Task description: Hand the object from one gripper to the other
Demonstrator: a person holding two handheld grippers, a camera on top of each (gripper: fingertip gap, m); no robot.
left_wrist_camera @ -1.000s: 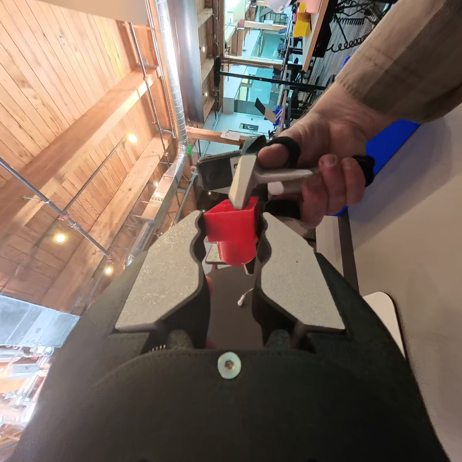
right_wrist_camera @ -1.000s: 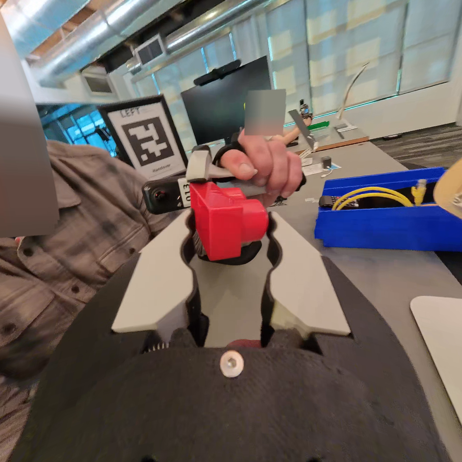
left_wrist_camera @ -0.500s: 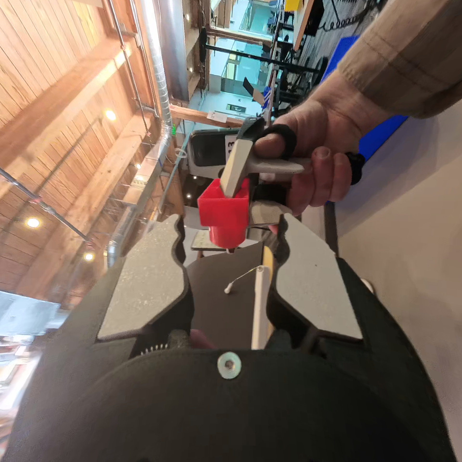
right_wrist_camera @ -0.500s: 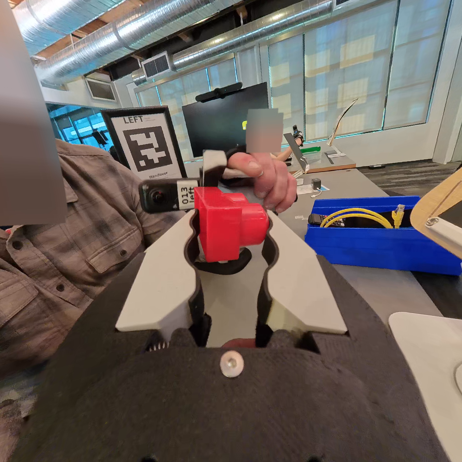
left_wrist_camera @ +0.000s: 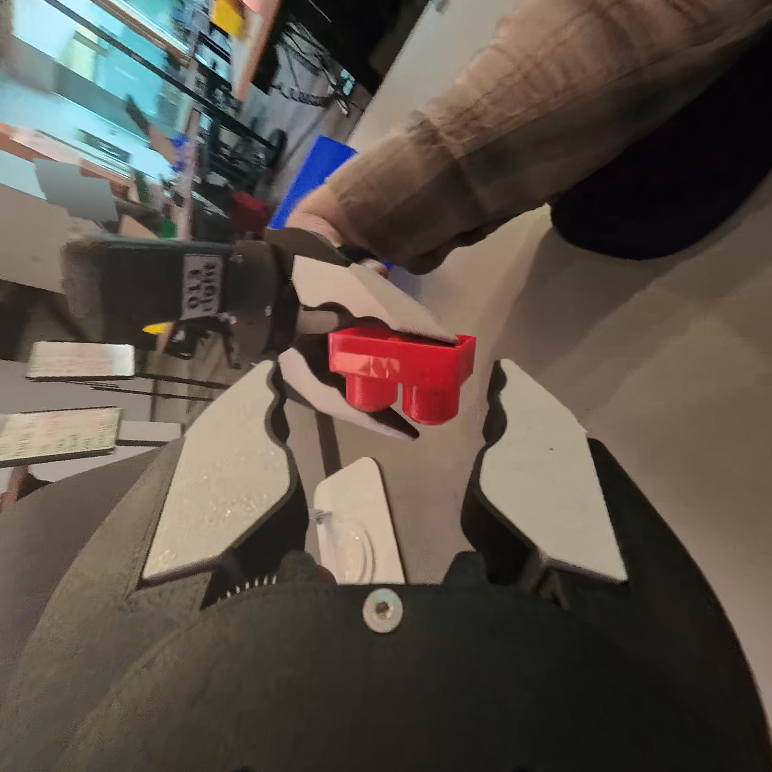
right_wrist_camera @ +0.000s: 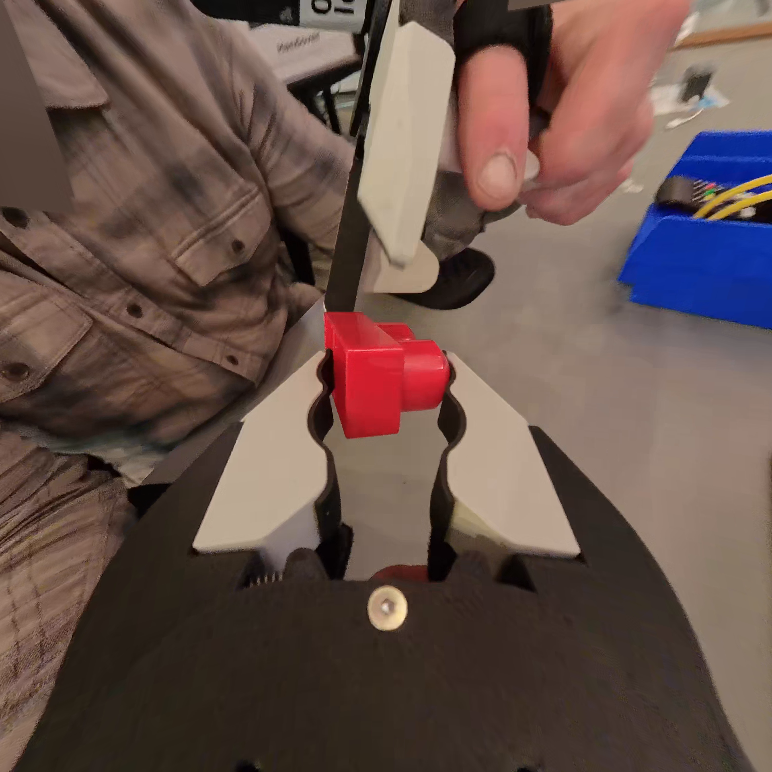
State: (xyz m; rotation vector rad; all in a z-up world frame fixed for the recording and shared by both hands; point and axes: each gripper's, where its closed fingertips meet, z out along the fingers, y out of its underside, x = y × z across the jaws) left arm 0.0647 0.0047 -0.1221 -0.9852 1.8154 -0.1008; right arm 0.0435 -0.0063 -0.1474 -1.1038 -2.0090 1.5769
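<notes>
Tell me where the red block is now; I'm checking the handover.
The red block is clamped between the right gripper fingertips above the grey table; the left gripper is open, clear of it.

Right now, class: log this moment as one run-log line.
stage: handover done | red block: held by right hand-held gripper | left hand-held gripper: open, clear of block | table: below

Right gripper (right_wrist_camera: 386,376) clamps the red block (right_wrist_camera: 372,382) (fingers (right_wrist_camera: 275,472) pinching both sides).

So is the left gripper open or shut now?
Open: the left gripper has its fingers spread clear of the red block, which the right gripper clamps.
</notes>
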